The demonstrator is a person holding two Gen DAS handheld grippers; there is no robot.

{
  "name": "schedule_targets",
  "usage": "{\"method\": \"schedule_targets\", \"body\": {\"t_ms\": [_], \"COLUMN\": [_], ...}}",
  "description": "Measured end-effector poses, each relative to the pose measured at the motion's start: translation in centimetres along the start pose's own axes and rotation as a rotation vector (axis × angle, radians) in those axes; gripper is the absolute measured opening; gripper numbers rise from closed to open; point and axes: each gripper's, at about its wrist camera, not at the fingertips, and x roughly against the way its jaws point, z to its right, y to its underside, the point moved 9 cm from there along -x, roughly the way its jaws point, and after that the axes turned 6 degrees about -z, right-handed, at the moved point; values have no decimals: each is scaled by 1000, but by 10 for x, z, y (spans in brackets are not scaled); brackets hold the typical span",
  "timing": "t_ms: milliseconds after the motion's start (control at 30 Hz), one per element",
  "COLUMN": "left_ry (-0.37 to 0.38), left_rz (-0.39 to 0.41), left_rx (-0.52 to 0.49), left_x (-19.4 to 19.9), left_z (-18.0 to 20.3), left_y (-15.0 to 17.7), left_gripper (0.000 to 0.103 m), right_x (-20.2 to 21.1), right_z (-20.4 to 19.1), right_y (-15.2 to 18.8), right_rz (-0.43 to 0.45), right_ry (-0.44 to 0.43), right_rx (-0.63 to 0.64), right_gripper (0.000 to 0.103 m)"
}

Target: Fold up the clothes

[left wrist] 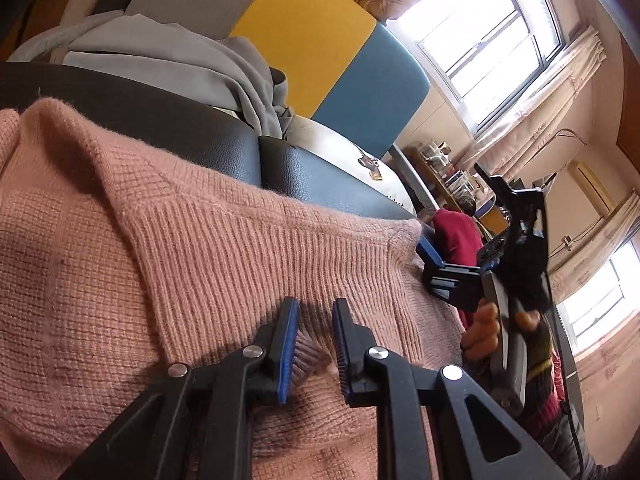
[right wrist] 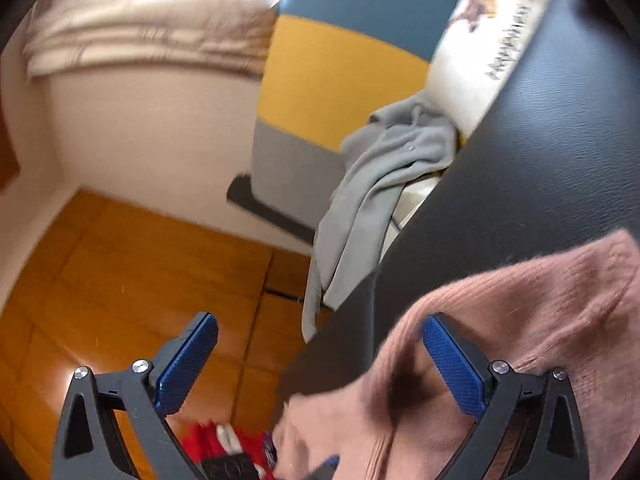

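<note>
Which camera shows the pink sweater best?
The left wrist view: the pink sweater fills it, ribbed band sharp. The right wrist view catches only a blurred corner.

Black leather bench (left wrist: 168, 120); yellow-blue-grey panel (right wrist: 340, 68); printed pillow (right wrist: 484, 40); wood floor (right wrist: 120, 264).

Left gripper (left wrist: 314, 344) fingers pinch narrowly together; right gripper (right wrist: 320, 364) fingers spread wide apart.
</note>
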Motion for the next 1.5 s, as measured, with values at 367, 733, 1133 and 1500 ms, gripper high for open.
{"method": "schedule_targets", "body": {"t_ms": [367, 733, 1133, 1500], "left_ry": [11, 16, 42, 109], "left_rz": [10, 8, 18, 132], "left_rx": [10, 6, 24, 212], "left_x": [1, -1, 4, 77], "left_z": [0, -1, -3, -59], "left_y": [2, 3, 1, -29], "left_gripper": [17, 17, 17, 31], "right_x": [-7, -47, -36, -66], "right_z": [-9, 17, -31, -8], "right_y": [17, -2, 36, 96], "right_rz": [-134, -133, -136, -203], "right_ry": [230, 232, 343, 220], "right_rx": [74, 4, 245, 442], "right_gripper": [103, 103, 103, 103]}}
